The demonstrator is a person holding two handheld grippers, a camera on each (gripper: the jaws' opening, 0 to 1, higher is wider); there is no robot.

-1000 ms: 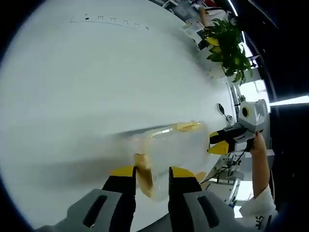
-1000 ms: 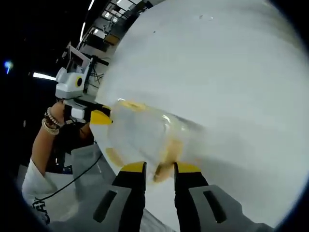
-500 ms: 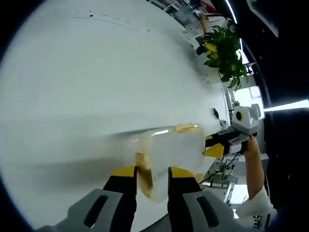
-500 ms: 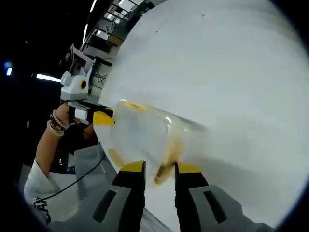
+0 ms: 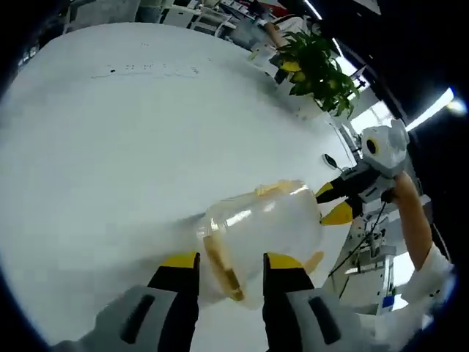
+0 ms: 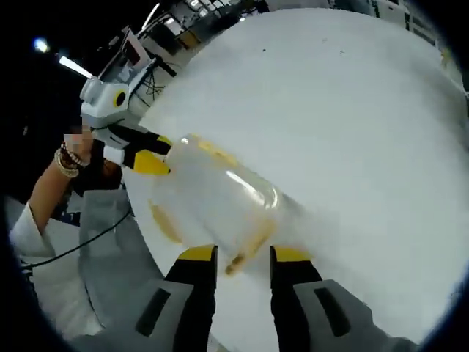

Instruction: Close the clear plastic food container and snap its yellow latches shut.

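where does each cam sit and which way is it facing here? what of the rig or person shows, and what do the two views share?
Left gripper view: rides the left gripper, looking along its jaws at the clear container on the white table; the right gripper and a forearm enter from the right.
Right gripper view: rides the right gripper, facing the container from its opposite end; the left gripper and a braceleted wrist enter from the left.
Shared: container, table, both grippers.
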